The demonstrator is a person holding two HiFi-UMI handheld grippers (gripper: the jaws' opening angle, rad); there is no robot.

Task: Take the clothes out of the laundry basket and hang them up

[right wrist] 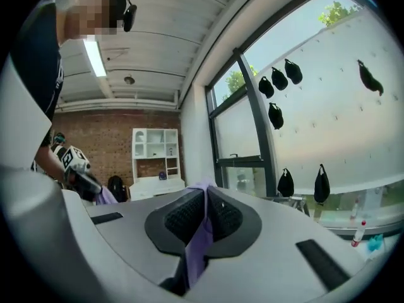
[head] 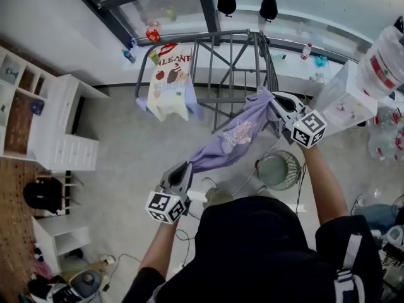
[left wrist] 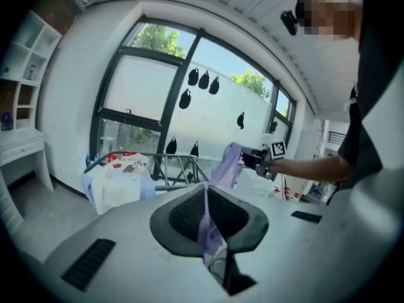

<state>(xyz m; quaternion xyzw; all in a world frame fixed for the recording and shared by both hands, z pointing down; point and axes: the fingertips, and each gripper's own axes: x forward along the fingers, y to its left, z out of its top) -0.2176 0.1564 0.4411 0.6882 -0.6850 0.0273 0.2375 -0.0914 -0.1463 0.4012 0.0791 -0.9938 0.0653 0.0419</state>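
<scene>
A lilac garment (head: pixel 230 137) hangs stretched in the air between my two grippers, in front of the grey drying rack (head: pixel 233 62). My left gripper (head: pixel 184 169) is shut on its lower end, and lilac cloth (left wrist: pixel 208 223) is pinched between the dark pads. My right gripper (head: pixel 276 109) is shut on its upper end near the rack's right side, with the cloth (right wrist: pixel 201 232) squeezed between its pads. A white printed shirt (head: pixel 169 81) hangs over the rack's left rail. The laundry basket is hidden from every view.
A round fan (head: pixel 279 169) stands on the floor below the garment. White shelves and a desk (head: pixel 53 128) line the left wall. Bottles (head: pixel 151 33) sit on the window sill behind the rack. Clutter and a white stand (head: pixel 347 100) fill the right side.
</scene>
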